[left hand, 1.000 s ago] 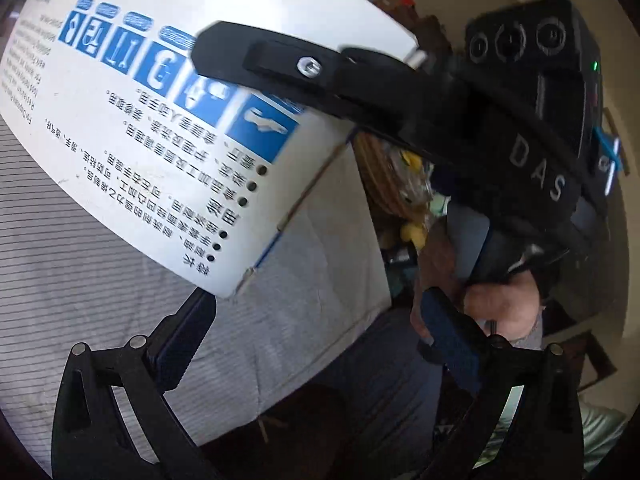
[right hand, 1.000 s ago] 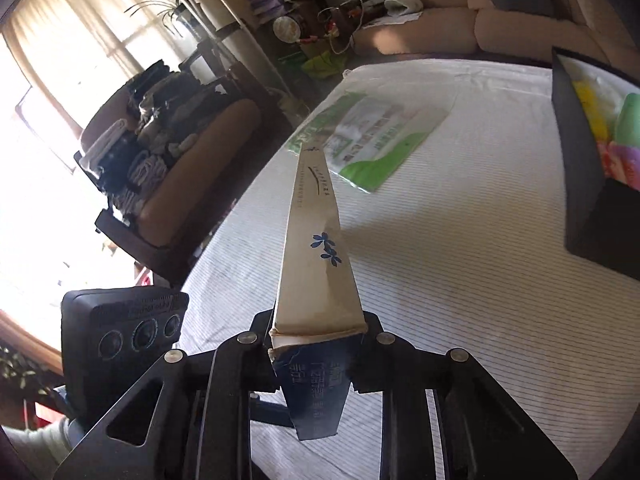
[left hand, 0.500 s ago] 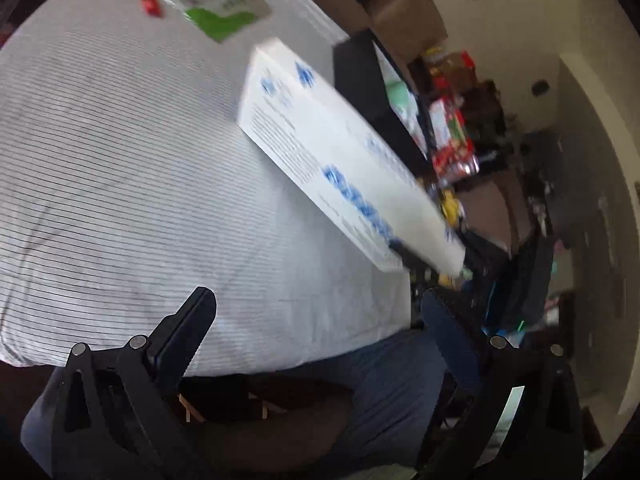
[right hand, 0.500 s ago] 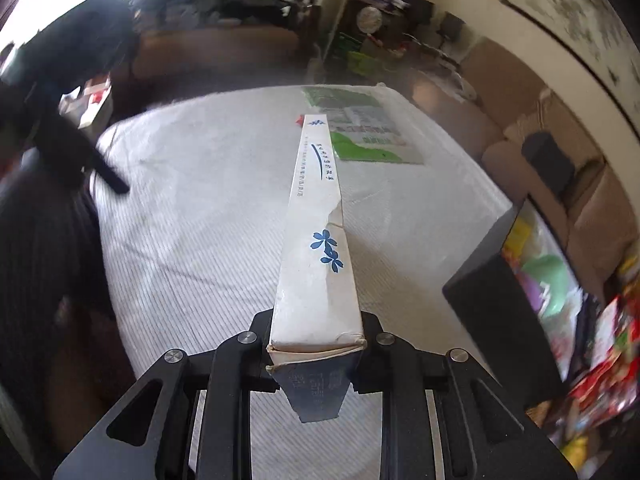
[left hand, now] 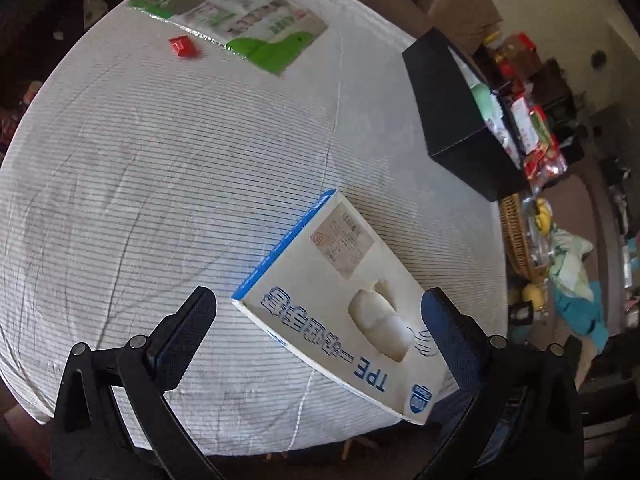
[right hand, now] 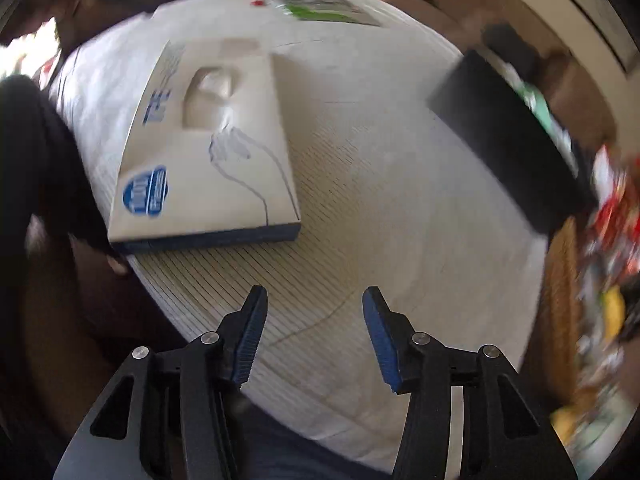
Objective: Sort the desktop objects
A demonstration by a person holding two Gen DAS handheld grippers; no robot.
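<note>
- The glove box (left hand: 340, 300) lies flat on the striped cloth (left hand: 160, 200) near the table's front edge; in the left wrist view its near corner looks to sit close to, maybe over, that edge; a nudge there could tip it off toward the person's lap.
- The right gripper (right hand: 314, 334) has its jaws opening with nothing between them; it hovers over bare cloth just short of the box (right hand: 208, 152); that view is blurred, so a fast hand could clip the box and slide it.
- The left gripper (left hand: 320, 328) is spread wide, its pads not touching the box though the box shows between them; closing from here would catch the box askew, across a corner, and it could twist out.
- The black bin (left hand: 452, 120) stands well apart at the far right edge, already holding things; a long box carried there may not fit flat.
- The green pouch (left hand: 240, 28) and the red cube (left hand: 182, 46) wait at the far side; the pouch is slick and flat, hard to pinch; the cube is small and may skid away.
</note>
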